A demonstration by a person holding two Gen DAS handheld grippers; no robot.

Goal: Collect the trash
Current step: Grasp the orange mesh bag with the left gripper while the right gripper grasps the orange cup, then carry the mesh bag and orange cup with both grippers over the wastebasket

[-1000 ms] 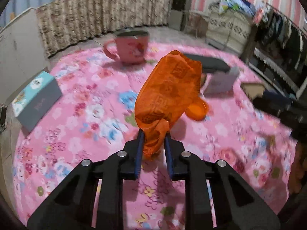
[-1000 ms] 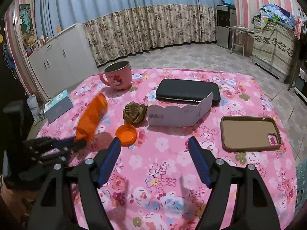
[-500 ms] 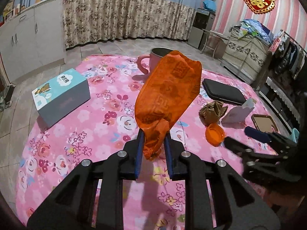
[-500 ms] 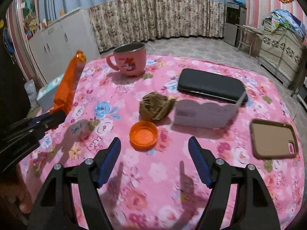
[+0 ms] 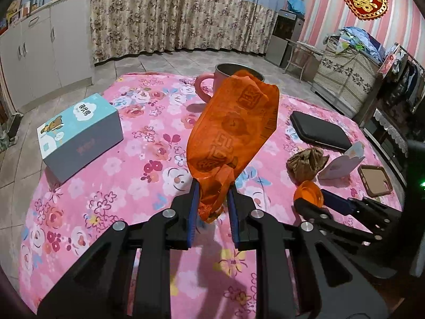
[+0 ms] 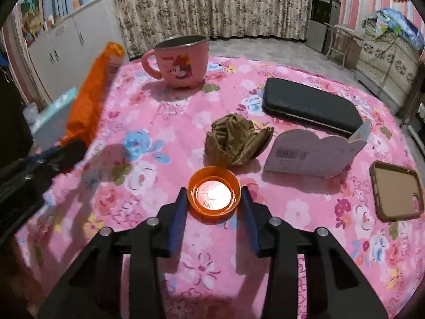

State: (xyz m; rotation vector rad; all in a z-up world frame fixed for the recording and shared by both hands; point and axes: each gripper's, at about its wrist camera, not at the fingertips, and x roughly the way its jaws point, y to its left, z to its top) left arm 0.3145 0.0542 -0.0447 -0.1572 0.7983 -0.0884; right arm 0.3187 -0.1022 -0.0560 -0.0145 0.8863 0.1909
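Round table [image 6: 305, 207] under a pink flowered cloth, in a room with patterned curtains [image 5: 170, 18], white cupboards and striped walls. On it: one pink mug [image 6: 183, 61], one black case [image 6: 310, 106], one phone case [image 6: 395, 194], one card, one blue box [image 5: 79, 135], one brown paper wad [image 6: 236, 141]. Left gripper [image 5: 212, 196] clamped on orange bag [image 5: 233, 127], held up. Right gripper [image 6: 212, 199] closing around orange cap [image 6: 213, 194], pads flanking it.

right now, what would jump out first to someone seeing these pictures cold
The crumpled orange bag sticks up from the left gripper, clamped by its twisted end above the flowery pink tablecloth. Next, the orange cap lies open side up between the right gripper's closing jaws, just before the brown paper wad.
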